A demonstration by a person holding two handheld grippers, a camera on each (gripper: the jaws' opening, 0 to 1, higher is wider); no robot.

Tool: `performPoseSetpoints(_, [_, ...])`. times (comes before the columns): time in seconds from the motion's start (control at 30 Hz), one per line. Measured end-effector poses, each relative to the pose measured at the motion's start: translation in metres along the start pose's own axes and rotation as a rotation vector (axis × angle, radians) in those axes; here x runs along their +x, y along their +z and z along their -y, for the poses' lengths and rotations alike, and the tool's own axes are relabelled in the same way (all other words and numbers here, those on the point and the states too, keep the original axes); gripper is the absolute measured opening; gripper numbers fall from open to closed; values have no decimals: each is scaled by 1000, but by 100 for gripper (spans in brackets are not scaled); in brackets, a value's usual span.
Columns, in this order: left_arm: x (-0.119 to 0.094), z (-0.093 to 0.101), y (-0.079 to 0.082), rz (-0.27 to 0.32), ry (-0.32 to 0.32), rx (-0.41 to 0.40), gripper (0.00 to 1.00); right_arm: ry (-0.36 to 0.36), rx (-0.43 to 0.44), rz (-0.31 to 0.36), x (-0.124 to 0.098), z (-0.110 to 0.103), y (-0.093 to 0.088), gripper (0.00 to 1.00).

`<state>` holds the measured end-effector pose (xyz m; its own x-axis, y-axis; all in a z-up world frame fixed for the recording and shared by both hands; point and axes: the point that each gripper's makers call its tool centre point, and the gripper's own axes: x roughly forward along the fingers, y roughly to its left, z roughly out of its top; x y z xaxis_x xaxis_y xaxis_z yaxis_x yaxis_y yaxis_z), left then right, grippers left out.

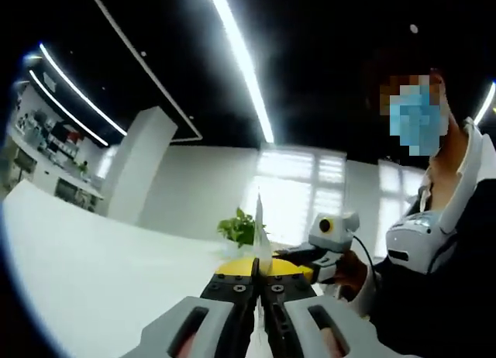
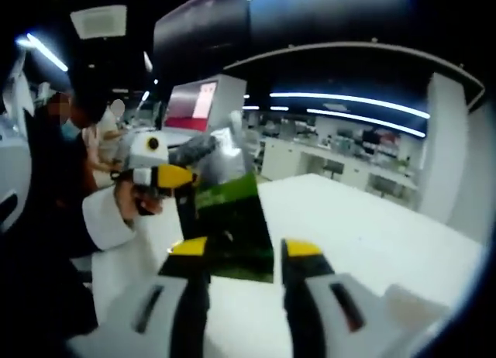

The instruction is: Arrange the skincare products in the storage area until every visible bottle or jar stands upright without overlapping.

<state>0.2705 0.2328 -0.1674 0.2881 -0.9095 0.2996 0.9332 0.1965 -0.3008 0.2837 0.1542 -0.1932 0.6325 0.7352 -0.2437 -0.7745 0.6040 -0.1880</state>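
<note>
A flat green and black sachet [image 2: 231,222] with a silvery top hangs in the air above the white table [image 2: 372,234]. My left gripper [image 2: 188,176] comes in from the left, held by a hand, and is shut on the sachet's upper edge. In the left gripper view the same gripper [image 1: 260,271] has its jaws pressed together on the sachet [image 1: 259,226], seen edge-on as a thin pale strip. My right gripper [image 2: 246,248] is open, its yellow-tipped jaws standing either side of the sachet's lower part without touching it. The right gripper [image 1: 310,257] also shows just right of the strip.
A person [image 1: 434,242] in dark clothes with a white collar stands close on the right of the left gripper view. A small green plant [image 1: 240,226] sits at the table's far side. Shelves and counters [image 2: 341,153] line the room behind.
</note>
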Motion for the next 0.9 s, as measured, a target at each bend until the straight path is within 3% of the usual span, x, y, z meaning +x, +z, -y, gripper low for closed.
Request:
performPoseSetpoints(0.27, [7, 18, -1, -15, -107, -28, 0, 102, 24, -14, 3, -28, -14, 58])
performPoseSetpoints(0.43, [17, 21, -11, -45, -129, -57, 0, 103, 39, -30, 3, -34, -26, 58])
performPoseSetpoints(0.57, [26, 30, -16, -57, -154, -76, 0, 69, 91, -40, 1, -30, -37, 55])
performPoseSetpoints(0.67, [29, 37, -17, -58, -178, -84, 0, 63, 141, -34, -2, -29, -41, 47])
performPoseSetpoints(0.73, [30, 40, -15, -47, -186, -90, 0, 58, 153, -22, -5, -30, -41, 39])
performPoseSetpoints(0.9, [36, 41, -12, -19, -173, -113, 0, 56, 197, 28, -10, -32, -35, 30])
